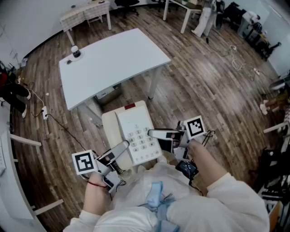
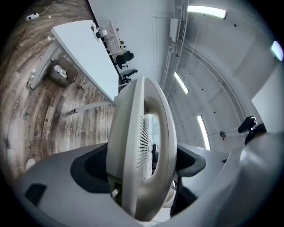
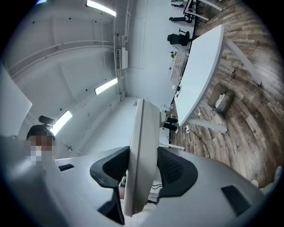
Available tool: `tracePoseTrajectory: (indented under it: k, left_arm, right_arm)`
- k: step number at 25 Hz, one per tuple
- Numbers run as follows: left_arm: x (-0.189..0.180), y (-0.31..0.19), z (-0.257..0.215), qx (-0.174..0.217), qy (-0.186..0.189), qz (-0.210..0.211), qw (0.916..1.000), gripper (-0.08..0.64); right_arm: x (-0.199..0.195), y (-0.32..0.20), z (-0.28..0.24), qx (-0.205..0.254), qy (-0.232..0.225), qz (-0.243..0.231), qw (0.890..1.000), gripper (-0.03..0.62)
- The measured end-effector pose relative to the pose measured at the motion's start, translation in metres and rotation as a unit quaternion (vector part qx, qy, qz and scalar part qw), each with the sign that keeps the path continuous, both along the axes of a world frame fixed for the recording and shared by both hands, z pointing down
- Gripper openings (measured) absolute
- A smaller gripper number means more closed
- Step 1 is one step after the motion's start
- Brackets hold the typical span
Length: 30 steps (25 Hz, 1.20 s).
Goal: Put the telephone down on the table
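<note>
Closest to you, your left hand point(image 1: 97, 192) and right hand point(image 1: 199, 152) each hold a gripper level in front of your chest. Your left gripper point(image 1: 122, 147) has its jaws spread wide and closed on the telephone point(image 1: 133, 131). In the left gripper view the dark pads point(image 2: 94, 163) press both sides of the thick edge where the handset point(image 1: 110, 129) lies. Your right gripper point(image 1: 155, 134) comes in from the other side, its jaws less far apart and clamped on the thinner edge of the telephone's body, with a pad tight against each face.

The cream telephone hangs between the two grippers, keypad point(image 1: 141, 139) up, in the air over the wooden floor point(image 1: 199, 86). It is just short of the near edge of the white table point(image 1: 113, 59) and does not touch it.

Beyond it, the table top is bare apart from a small round object point(image 1: 75, 53) near its far left corner. Farther back against the wall is a second table with a checked cover point(image 1: 86, 13), and a dark office chair point(image 1: 127, 3) stands beside it.
</note>
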State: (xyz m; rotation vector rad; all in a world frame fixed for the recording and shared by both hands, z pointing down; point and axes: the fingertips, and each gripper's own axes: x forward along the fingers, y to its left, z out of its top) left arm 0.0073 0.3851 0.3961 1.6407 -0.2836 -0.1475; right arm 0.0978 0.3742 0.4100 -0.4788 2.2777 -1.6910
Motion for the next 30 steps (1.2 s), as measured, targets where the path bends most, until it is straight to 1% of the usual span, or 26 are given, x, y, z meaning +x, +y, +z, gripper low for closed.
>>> tracePoseTrajectory:
  k: [4,7,12,17,19,21,25,30]
  left_arm:
    - [-0.003,-0.009,0.005,0.019,-0.006,-0.02,0.9996,0.415]
    - [-0.002,-0.013,0.004,0.025,-0.008,-0.017,0.9995,0.414]
    - [-0.002,-0.011,0.003,0.02,-0.006,-0.02,0.9996,0.414]
    - [-0.002,-0.01,0.002,0.021,-0.003,-0.022,0.9995,0.414]
    - [-0.003,-0.009,0.003,0.021,0.0,-0.024,0.9995,0.414]
    - [-0.003,-0.009,0.002,0.027,0.0,-0.026,0.9993,0.414]
    - [-0.003,-0.01,0.002,0.045,-0.009,-0.02,0.9987,0.413]
    - [0.0,-0.012,0.008,0.04,-0.006,-0.021,0.999,0.413]
  right_arm:
    - [-0.007,-0.012,-0.004,0.005,-0.011,-0.025,1.0,0.199]
    - [-0.007,-0.013,-0.004,0.002,-0.014,-0.024,1.0,0.199]
    - [-0.008,-0.012,-0.005,-0.002,-0.014,-0.026,1.0,0.199]
    - [-0.007,-0.012,-0.005,0.004,-0.006,-0.03,1.0,0.199]
    - [-0.007,-0.013,-0.006,0.004,-0.014,-0.03,0.999,0.201]
    - [-0.007,-0.013,-0.008,0.003,-0.022,-0.03,0.999,0.201]
    - [-0.008,-0.014,-0.007,0.002,-0.021,-0.031,0.999,0.199]
    - [-0.009,-0.016,-0.002,-0.001,-0.021,-0.029,0.999,0.199]
